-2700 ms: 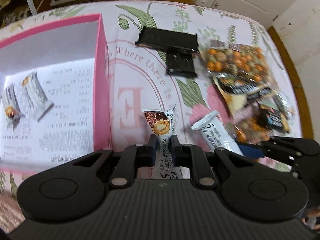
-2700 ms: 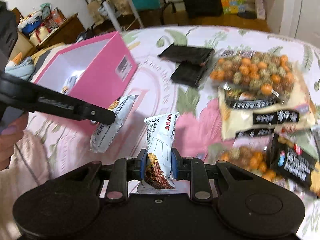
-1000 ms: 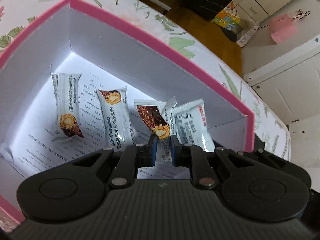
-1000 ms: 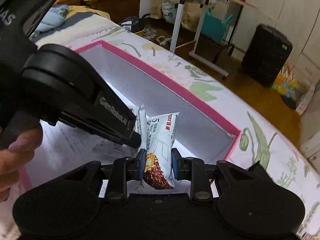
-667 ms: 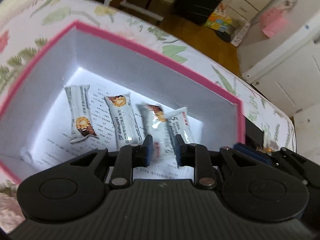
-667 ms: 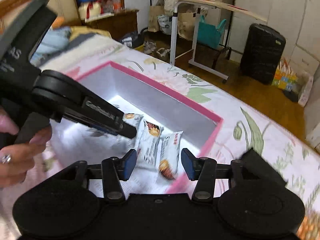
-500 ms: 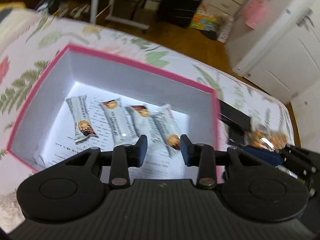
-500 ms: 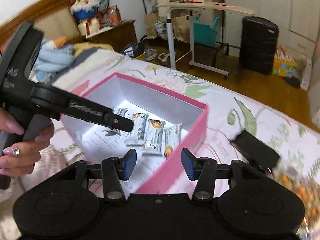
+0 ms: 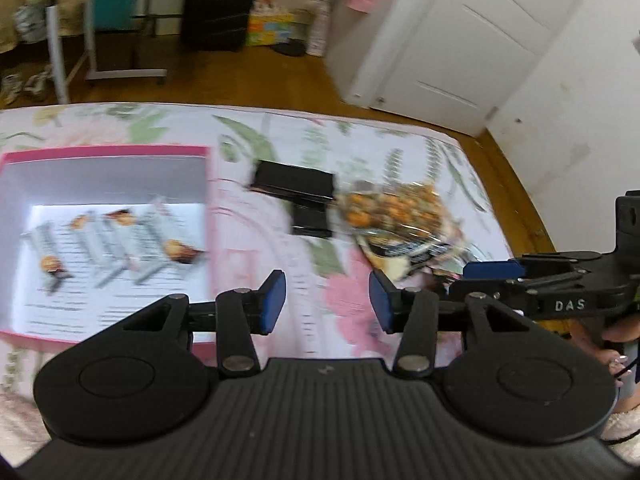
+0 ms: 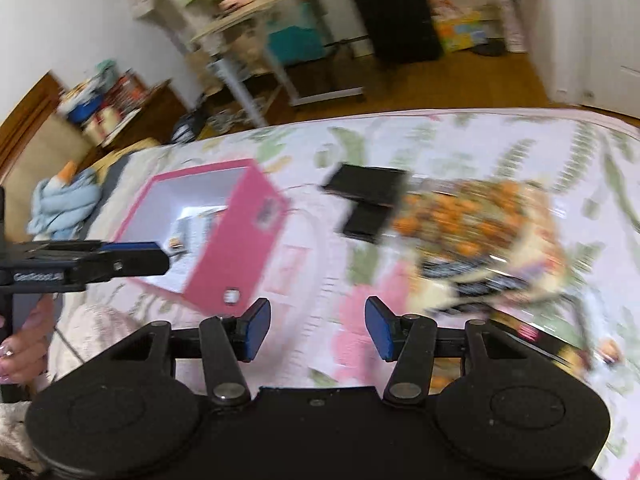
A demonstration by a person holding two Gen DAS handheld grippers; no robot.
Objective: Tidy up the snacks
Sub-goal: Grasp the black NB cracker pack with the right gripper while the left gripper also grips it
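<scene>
A pink box (image 9: 208, 216) sits on the floral cloth at the left, with several white snack bars (image 9: 120, 240) lying inside; it also shows in the right wrist view (image 10: 236, 248). My left gripper (image 9: 326, 302) is open and empty, above the cloth just right of the box. My right gripper (image 10: 316, 328) is open and empty, above the cloth between the box and the snack pile. A bag of orange and green snacks (image 9: 396, 208) and other packets (image 10: 480, 240) lie at the right. Both views are blurred by motion.
Two black packets (image 9: 304, 196) lie between the box and the snack bag, also seen in the right wrist view (image 10: 368, 200). The cloth's far edge (image 9: 360, 120) drops to a wooden floor. A black suitcase (image 10: 396, 16) and a rolling table (image 10: 256, 40) stand beyond.
Both grippers let go of their snack bars inside the pink box, opened wide, and pulled back and to the right, away from the box toward the snack pile.
</scene>
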